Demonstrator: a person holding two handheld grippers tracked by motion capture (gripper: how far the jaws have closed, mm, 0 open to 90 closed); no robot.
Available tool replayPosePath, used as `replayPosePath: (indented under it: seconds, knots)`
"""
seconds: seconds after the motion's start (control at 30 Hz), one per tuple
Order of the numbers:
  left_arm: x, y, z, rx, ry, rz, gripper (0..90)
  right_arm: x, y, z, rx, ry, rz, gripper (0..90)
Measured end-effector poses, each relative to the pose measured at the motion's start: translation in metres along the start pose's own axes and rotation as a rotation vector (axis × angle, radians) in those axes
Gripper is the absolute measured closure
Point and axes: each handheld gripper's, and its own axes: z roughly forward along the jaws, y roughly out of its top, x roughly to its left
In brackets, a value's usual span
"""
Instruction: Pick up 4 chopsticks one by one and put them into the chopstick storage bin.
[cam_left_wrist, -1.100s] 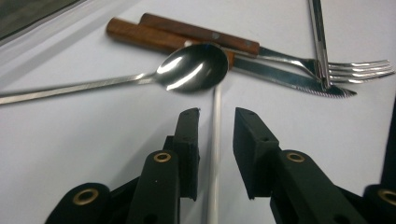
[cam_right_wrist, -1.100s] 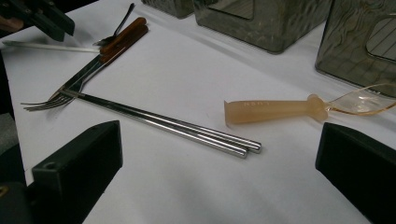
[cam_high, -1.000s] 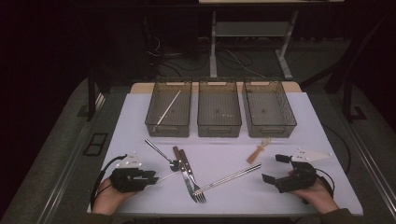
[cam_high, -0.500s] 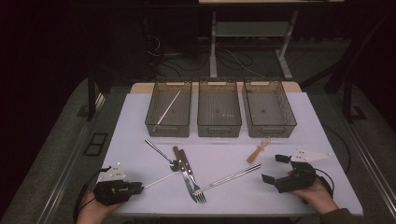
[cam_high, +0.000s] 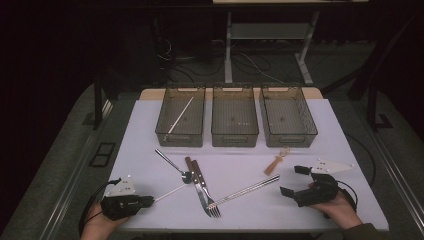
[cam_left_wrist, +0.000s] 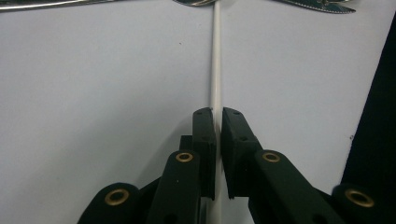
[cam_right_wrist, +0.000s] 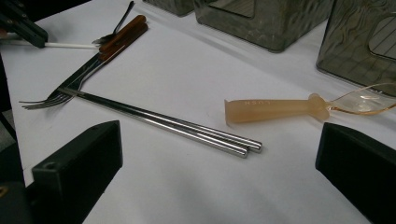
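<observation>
Sorting cutlery into bins, by the look of it, and it's early going: one white chopstick (cam_high: 180, 115) already lies in the far-left bin (cam_high: 181, 116), while the middle bin (cam_high: 235, 116) and right bin (cam_high: 287, 116) look empty apart from a few specks. Now the left gripper (cam_high: 146, 201) is at the near-left corner of the bench (cam_high: 325, 125), its jaws closed tight on the near end of the second white chopstick (cam_left_wrist: 215, 70); the left gripper view shows the stick pinched between the two black jaws. That chopstick lies flat on the bench, long axis running from the gripper up and to the right, its far tip pointing at the spoon (cam_high: 172, 164) and reaching the pile in the middle. The right gripper (cam_high: 296, 181) waits near-right, jaws wide apart and holding nothing, facing the metal chopsticks (cam_right_wrist: 177, 125) and the amber-handled tool (cam_right_wrist: 275, 111). Left on the bench, I'd judge: the spoon, the wooden-handled knife (cam_high: 196, 175), the fork (cam_high: 211, 205), the metal pair and the amber piece, so most of the sorting lies ahead, with this white stick likely bound for the far-left bin beside its mate.
</observation>
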Motion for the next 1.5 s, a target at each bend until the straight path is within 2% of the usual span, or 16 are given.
replayPosePath:
  seconds: [0.47,0.63,0.93,1.23,1.5]
  knots:
    - [-0.003,0.004,0.001,0.005,-0.039,0.025,84.4,0.0,0.0,-0.001,-0.004,-0.001,0.002,0.5]
    - [-0.006,0.008,0.0,-0.01,-0.059,0.029,84.4,0.0,0.0,-0.001,-0.003,-0.001,0.002,0.5]
    - [-0.007,0.018,0.001,-0.051,-0.064,0.002,84.4,0.0,0.0,0.0,-0.002,-0.001,0.003,0.5]
    - [-0.005,0.039,-0.004,-0.135,-0.038,-0.019,84.4,-0.001,0.0,0.0,-0.002,-0.002,0.006,0.5]
    - [-0.002,0.07,-0.007,-0.206,-0.012,-0.002,84.3,-0.001,0.0,0.0,-0.004,-0.003,0.007,0.5]
